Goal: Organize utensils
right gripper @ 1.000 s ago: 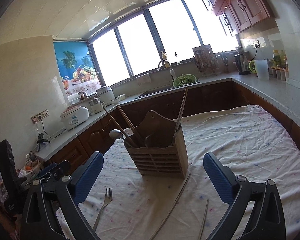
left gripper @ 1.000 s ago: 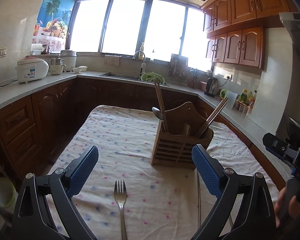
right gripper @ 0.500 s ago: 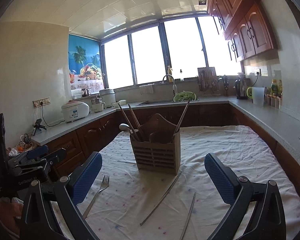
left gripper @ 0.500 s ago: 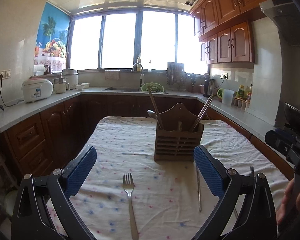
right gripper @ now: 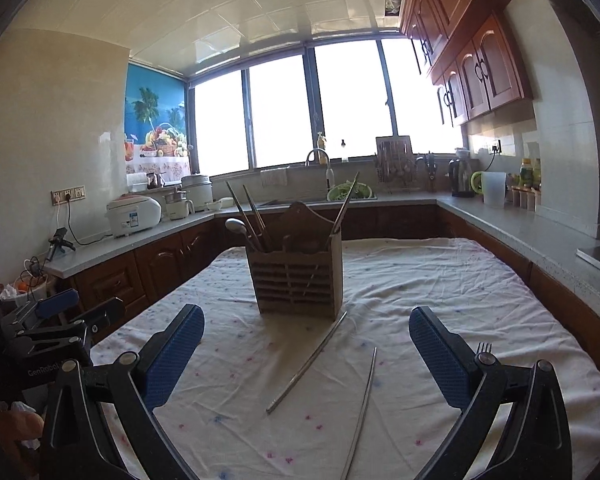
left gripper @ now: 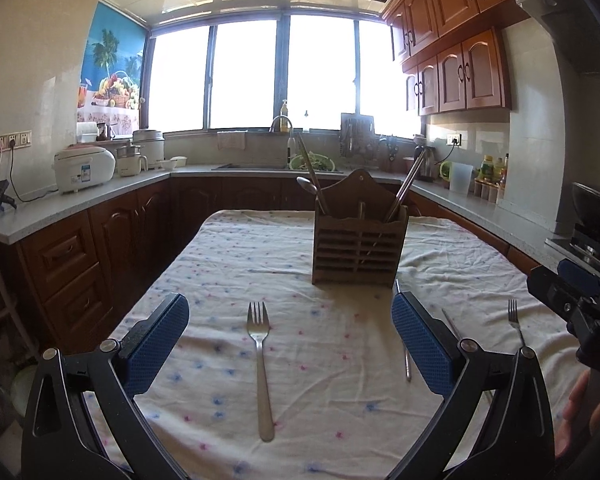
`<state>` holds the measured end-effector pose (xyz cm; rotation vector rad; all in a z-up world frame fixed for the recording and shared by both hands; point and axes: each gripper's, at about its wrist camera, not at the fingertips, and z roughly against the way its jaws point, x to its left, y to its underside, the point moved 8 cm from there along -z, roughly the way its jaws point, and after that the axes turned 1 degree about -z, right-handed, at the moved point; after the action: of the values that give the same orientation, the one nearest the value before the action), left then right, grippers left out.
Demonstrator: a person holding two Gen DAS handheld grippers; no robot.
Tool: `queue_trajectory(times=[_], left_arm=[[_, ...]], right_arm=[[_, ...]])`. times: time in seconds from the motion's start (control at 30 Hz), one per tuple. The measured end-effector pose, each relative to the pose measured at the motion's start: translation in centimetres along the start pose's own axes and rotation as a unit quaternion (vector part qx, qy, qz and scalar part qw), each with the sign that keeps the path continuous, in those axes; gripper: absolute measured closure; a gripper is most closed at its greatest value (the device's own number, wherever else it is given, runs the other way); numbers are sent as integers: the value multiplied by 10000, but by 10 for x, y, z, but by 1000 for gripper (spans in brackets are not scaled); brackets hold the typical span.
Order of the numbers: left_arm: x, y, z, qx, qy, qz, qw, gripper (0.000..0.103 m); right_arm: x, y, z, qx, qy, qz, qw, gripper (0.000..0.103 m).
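Observation:
A wooden slatted utensil holder (left gripper: 360,250) stands on the clothed table (left gripper: 227,264), holding chopsticks and a spoon; it also shows in the right wrist view (right gripper: 297,278). A metal fork (left gripper: 260,360) lies on the cloth between the fingers of my open, empty left gripper (left gripper: 289,340). Two metal chopsticks (right gripper: 310,362) (right gripper: 362,412) lie between the fingers of my open, empty right gripper (right gripper: 306,354). A second fork (left gripper: 514,322) lies at the right, its tines peeking past my right finger (right gripper: 483,347).
Kitchen counters (left gripper: 99,194) run around the table on three sides, with a rice cooker (left gripper: 84,168), a sink (left gripper: 275,166) and a kettle. The right gripper's body (left gripper: 576,300) is at the left view's right edge. The left gripper's body (right gripper: 55,324) is at the right view's left edge.
Both grippers have pulled back from the holder and levelled, so more of the table shows. The second fork and the loose chopsticks have come into fuller view. Nothing was taken hold of.

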<state>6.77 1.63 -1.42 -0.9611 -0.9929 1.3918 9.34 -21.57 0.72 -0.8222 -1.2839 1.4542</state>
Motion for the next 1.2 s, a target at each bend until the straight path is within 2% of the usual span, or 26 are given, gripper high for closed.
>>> queue_trajectory(times=[0.1,0.4,0.63,1.2], left_arm=[[-2,16,-6,153,-30,-31,9999,0],[1,34,-12,342,-156,-26,9993,0],[-7,32,-7,248,-148,-216,9993,0],[-16,32,-3,209,-116,-319,9992,0]], right_arm=[[0,16,-4,165,41,75,9998,0],[-5,28,2,156,143,187,9996,0],[-8,33,0,235,203,122,9994,0],[-13,36,6,213,211,61,9995,0]])
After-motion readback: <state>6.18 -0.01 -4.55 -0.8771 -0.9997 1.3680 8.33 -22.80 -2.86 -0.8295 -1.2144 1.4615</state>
